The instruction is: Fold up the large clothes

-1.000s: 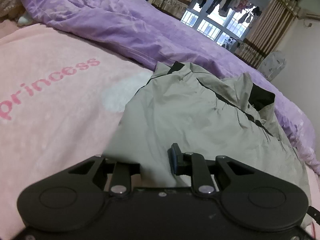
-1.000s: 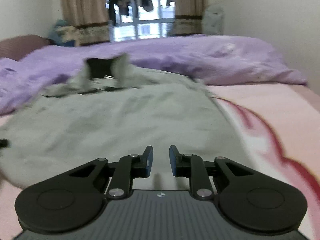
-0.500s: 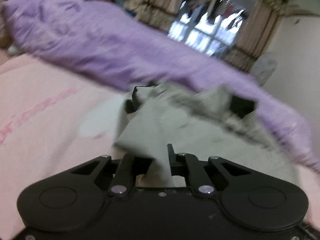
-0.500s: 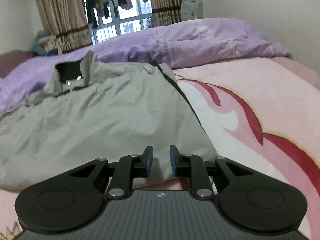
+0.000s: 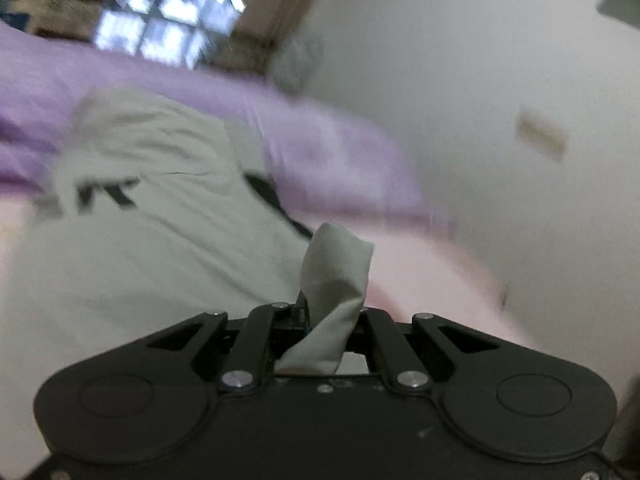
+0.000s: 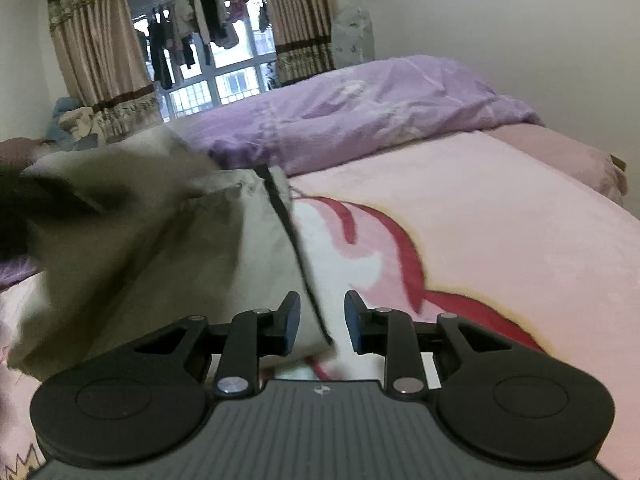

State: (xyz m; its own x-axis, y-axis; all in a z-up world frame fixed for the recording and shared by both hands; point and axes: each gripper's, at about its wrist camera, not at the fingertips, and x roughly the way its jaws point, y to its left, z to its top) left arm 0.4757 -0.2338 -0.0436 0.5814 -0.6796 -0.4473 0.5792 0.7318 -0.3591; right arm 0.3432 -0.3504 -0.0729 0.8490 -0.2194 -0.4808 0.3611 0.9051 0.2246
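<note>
Bedroom, pink blanket (image 6: 500, 216) on bed: our left hand-held gripper (image 5: 328, 320) clamps grey jacket (image 5: 152, 240) corner, mid-fold. Right hand-held gripper (image 6: 322, 322) gapes, empty, at jacket edge. Next we lay corner across.

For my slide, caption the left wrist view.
Left tool shut on grey jacket corner, lifting it over the pink blanket.

A purple duvet (image 6: 360, 112) lay bunched on the pink blanket (image 6: 500, 216), with brown curtains (image 6: 96, 48) flanking the window (image 6: 208, 64) beyond
</note>
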